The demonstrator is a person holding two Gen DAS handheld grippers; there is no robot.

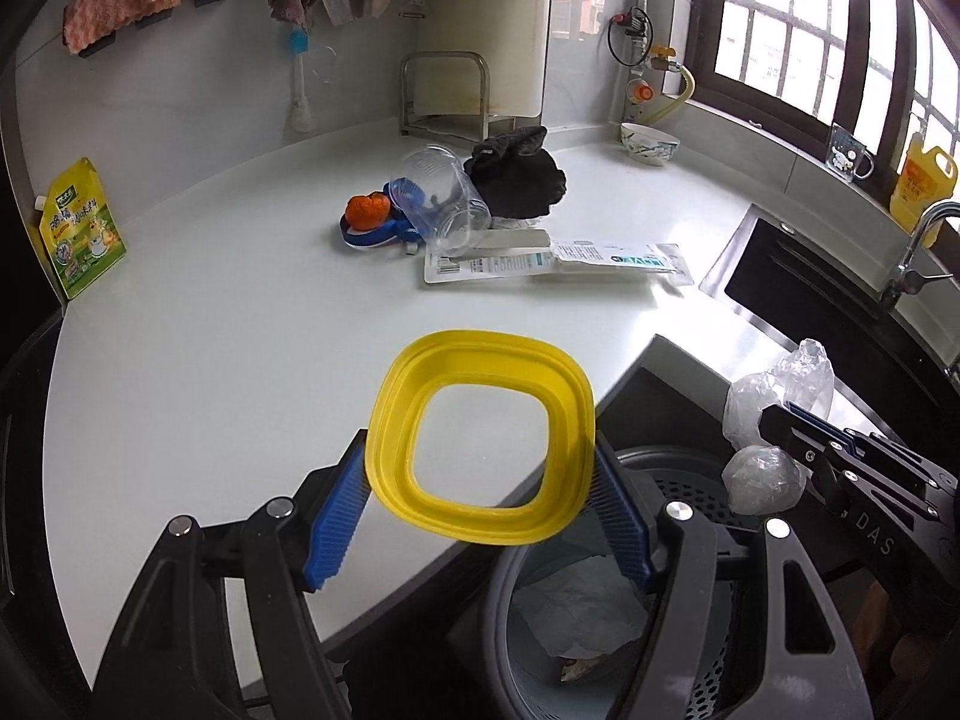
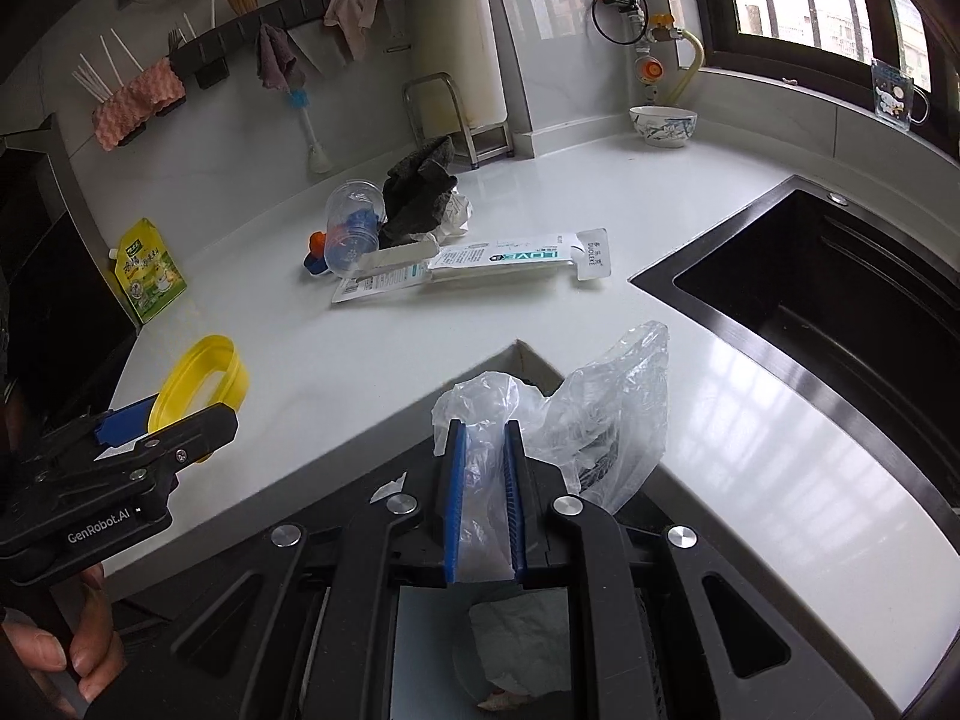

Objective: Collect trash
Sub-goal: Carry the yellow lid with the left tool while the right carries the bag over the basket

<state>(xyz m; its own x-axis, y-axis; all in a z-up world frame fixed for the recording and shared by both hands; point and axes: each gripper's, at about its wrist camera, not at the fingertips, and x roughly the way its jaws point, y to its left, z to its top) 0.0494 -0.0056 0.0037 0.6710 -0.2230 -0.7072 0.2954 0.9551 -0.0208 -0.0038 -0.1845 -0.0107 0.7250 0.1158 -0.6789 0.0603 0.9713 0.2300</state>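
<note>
My left gripper (image 1: 480,450) is shut on a yellow plastic lid ring (image 1: 480,360), held above the counter edge beside the grey perforated trash bin (image 1: 690,480); the ring also shows in the right wrist view (image 2: 198,372). My right gripper (image 2: 485,426) is shut on a crumpled clear plastic bag (image 2: 606,414), over the bin; the bag also shows in the left wrist view (image 1: 774,402). Crumpled paper (image 1: 576,612) lies inside the bin. On the counter lie a clear plastic cup (image 1: 444,198), orange peel (image 1: 367,210), a blue lid (image 1: 372,237), a black cloth (image 1: 519,171) and flat white packaging (image 1: 552,261).
A black sink (image 2: 840,312) with a tap (image 1: 918,246) is at the right. A yellow-green pouch (image 1: 81,228) leans on the left wall. A bowl (image 1: 649,143), a metal rack (image 1: 444,96), a mug (image 1: 847,153) and a yellow bottle (image 1: 921,180) stand at the back.
</note>
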